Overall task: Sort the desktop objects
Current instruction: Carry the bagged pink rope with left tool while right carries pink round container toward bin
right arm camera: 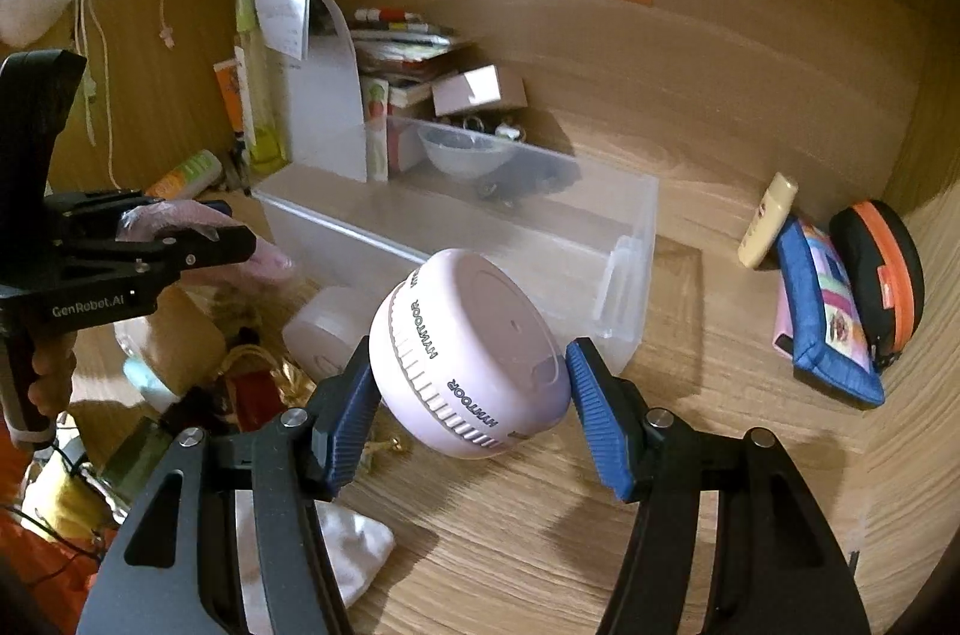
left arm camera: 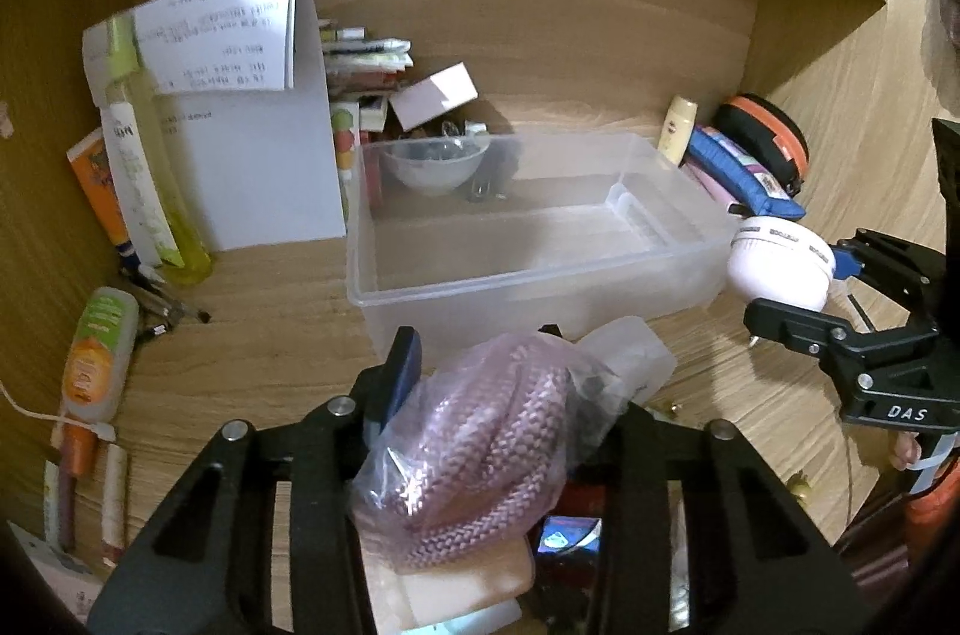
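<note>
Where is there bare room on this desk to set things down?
The clear plastic bin is empty inside. Bare wood lies between the bin and the blue pouch, and in front of the bin near the right hand-held gripper. The back corner around the bowl and the left edge by the bottles are crowded.

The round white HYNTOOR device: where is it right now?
The round white device is clamped between the right gripper's blue pads, lifted off the wooden desk just in front of the clear plastic bin's near right corner.
</note>
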{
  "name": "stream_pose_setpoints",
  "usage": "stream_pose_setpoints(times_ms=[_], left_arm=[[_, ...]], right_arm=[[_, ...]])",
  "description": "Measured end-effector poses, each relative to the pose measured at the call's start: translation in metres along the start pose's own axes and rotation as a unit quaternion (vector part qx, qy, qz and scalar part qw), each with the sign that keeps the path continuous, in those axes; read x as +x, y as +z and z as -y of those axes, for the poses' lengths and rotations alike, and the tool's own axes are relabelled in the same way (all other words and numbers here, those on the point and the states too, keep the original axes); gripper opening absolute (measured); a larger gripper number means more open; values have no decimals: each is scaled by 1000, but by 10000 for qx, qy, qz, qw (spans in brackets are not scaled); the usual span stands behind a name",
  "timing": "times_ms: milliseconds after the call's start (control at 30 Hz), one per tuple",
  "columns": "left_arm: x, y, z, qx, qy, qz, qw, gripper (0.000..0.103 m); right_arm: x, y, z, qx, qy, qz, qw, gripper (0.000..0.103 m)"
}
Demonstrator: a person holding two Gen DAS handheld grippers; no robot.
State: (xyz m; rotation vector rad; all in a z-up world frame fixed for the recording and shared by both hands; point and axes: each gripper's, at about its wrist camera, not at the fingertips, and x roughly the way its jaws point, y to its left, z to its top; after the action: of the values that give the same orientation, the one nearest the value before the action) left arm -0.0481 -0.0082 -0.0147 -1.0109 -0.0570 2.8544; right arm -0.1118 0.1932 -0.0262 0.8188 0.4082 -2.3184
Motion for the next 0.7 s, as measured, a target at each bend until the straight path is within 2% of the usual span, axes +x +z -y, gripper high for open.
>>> stream_pose_setpoints(times_ms=[300, 700], left_arm=[[-34, 10, 1, -6, -49, 356, 9994, 38], [-54, 36, -4, -6, -92, 624, 9980, 38]], right_arm=[[-15, 17, -5, -39, 21, 312, 9995, 58], [-20, 44, 4, -36, 41, 617, 9981, 58]])
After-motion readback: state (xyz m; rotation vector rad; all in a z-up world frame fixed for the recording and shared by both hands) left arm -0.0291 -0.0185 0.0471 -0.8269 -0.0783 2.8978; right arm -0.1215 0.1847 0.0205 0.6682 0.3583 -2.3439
